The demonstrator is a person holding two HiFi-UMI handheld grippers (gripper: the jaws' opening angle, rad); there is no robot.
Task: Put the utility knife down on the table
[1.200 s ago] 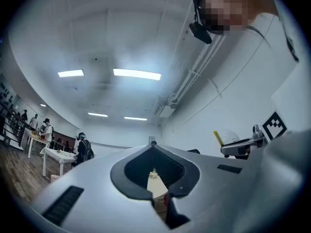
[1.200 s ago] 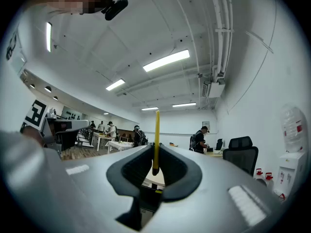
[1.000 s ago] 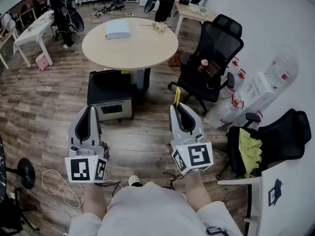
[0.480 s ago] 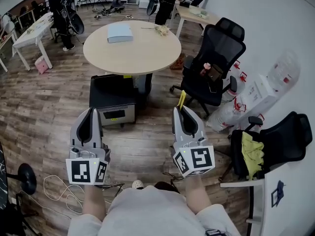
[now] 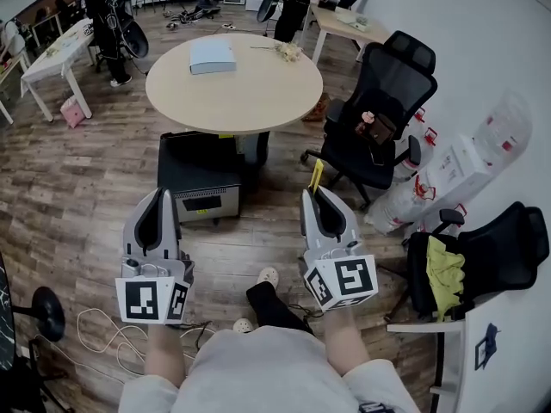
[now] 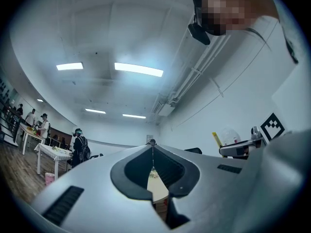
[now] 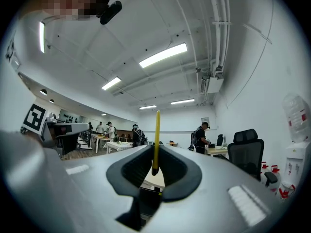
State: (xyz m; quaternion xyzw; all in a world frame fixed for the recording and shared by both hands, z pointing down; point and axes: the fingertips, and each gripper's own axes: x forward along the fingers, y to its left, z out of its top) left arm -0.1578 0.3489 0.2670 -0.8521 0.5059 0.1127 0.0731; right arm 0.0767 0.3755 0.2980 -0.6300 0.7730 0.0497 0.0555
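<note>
A thin yellow utility knife [image 5: 316,175] [image 7: 156,140] sticks up and forward out of my right gripper [image 5: 315,191] [image 7: 156,147], whose jaws are shut on its lower end. My left gripper [image 5: 161,191] [image 6: 152,143] is held level with it to the left, jaws shut with nothing between them. The round beige table [image 5: 232,82] stands ahead of both grippers, some way beyond them, with a pale blue box [image 5: 212,56] on its far side. Both grippers hang over the wooden floor, short of the table.
A black and silver cabinet [image 5: 201,176] stands under the table's near edge. Black office chairs [image 5: 375,114] are at the right, with a water dispenser [image 5: 456,167] by the wall. Cables [image 5: 95,329] lie on the floor at left. People and other desks [image 5: 53,50] are at the back.
The view has crept forward toward the round table. A leg and shoe now show between the grippers. Both grippers keep their pose, the knife still held.
</note>
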